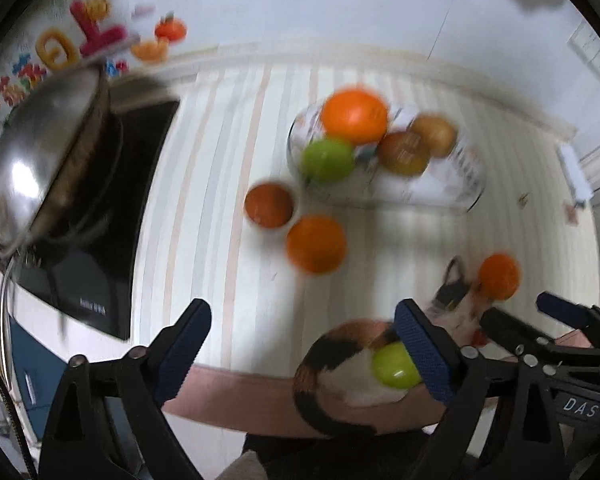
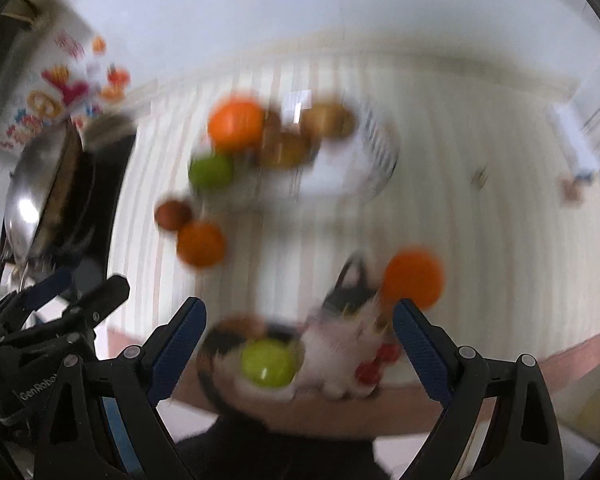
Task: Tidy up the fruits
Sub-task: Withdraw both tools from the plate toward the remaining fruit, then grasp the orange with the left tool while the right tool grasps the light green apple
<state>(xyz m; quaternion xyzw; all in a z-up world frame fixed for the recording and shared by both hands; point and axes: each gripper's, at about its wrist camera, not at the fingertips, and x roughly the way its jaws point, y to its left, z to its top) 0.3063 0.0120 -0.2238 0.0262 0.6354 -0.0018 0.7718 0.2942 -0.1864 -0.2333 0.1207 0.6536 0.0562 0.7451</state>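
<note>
1. Both views motion-blurred; striped tablecloth [image 1: 228, 184] covers the table, pink hem at the near edge.
2. Left gripper [image 1: 302, 344] spread wide, nothing between the blue pads; it hangs above the near table edge.
3. Right gripper [image 2: 300, 340] also spread wide, nothing pinched. Between its fingers in view (lower down, not touching) lies a green apple [image 2: 268, 362].
4. That green apple sits in a cat-shaped dish [image 1: 340, 364] at the near edge; dish is black, orange and white, cat head [image 2: 350, 296] at its right end.
5. Small orange [image 1: 499, 277] on the cloth just beside the cat head.
6. Glass bowl [image 1: 460, 176] further back holds a big orange [image 1: 354, 116], a second green apple [image 1: 327, 160] and two brownish-yellow fruits [image 1: 418, 144] (type unclear from blur).
7. In front of the bowl: a dark red fruit in a small white cup [image 1: 269, 206], another orange [image 1: 316, 244] touching the cup.
8. Steel pot [image 1: 40, 160] on a black cooktop [image 1: 112, 216] at left; colourful magnets [image 1: 60, 48] behind.
</note>
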